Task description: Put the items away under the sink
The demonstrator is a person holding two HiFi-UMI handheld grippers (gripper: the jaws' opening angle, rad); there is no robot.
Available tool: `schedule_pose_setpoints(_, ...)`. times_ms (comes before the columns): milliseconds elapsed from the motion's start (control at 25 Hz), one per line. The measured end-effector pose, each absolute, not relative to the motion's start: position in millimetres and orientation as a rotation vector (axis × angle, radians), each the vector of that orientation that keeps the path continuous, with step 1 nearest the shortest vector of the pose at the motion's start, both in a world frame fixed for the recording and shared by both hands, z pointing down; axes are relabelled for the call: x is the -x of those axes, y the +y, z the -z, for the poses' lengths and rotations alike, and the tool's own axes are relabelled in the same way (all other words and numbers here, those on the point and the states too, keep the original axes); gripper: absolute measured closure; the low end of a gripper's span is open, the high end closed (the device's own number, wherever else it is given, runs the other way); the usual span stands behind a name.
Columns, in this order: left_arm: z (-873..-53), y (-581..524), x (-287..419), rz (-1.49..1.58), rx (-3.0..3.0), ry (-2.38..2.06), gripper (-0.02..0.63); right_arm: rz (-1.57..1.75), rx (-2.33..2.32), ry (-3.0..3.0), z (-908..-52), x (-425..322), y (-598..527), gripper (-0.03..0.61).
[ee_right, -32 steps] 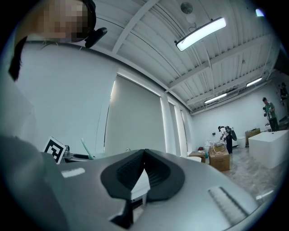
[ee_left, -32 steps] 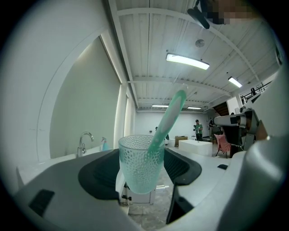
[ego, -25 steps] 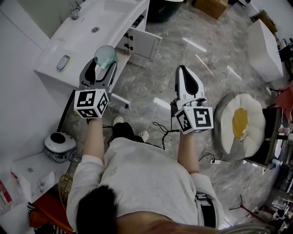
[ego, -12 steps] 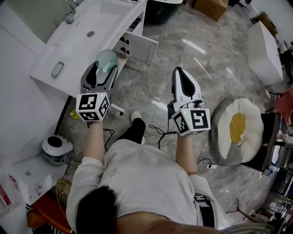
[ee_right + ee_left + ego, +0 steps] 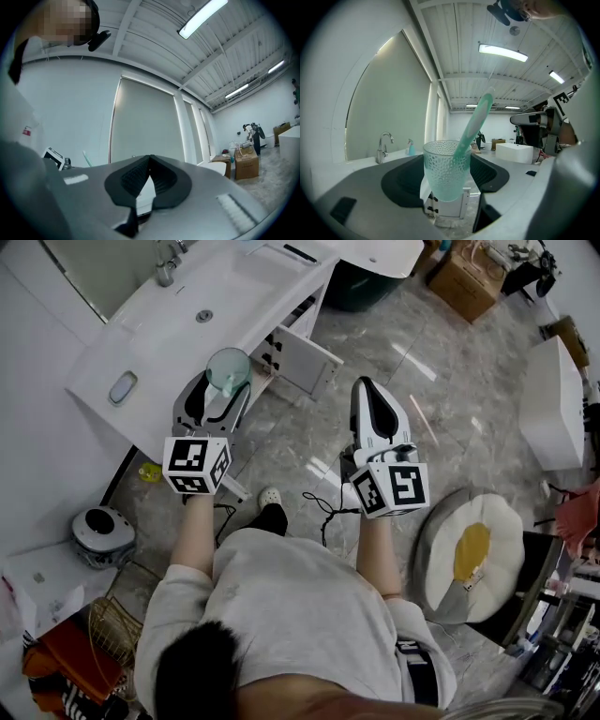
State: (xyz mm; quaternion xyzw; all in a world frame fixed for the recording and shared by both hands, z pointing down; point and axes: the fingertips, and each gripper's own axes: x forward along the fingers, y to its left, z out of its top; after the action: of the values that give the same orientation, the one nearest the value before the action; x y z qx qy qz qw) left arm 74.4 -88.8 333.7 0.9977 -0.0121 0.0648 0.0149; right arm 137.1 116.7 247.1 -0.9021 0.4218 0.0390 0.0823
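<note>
Toothbrush (image 5: 474,124) in cup (image 5: 446,168); cabinet door (image 5: 302,360) right of cup.

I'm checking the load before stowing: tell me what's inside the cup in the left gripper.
A teal toothbrush leans inside the cup, sticking out above the rim. The cup's dimpled wall blurs its lower end; anything else at the bottom cannot be made out.

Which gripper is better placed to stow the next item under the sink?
Left. The left gripper holds the cup with the toothbrush and sits nearest the open cabinet door under the sink; the right gripper is shut, empty and farther away.
</note>
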Motion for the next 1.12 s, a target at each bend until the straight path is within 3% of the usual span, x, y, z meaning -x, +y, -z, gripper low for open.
schedule_pose_setpoints(560,-334,-113,-104,-0.213,-3.093,-0.259,0.3,-0.078,2.498,1.583,-251,-200,27,0.568)
schedule_pose_setpoints(1120,-333,-113,-125,-0.17,-2.977,-0.857,0.3,-0.047,2.1,2.083,-246,-254,-32,0.568)
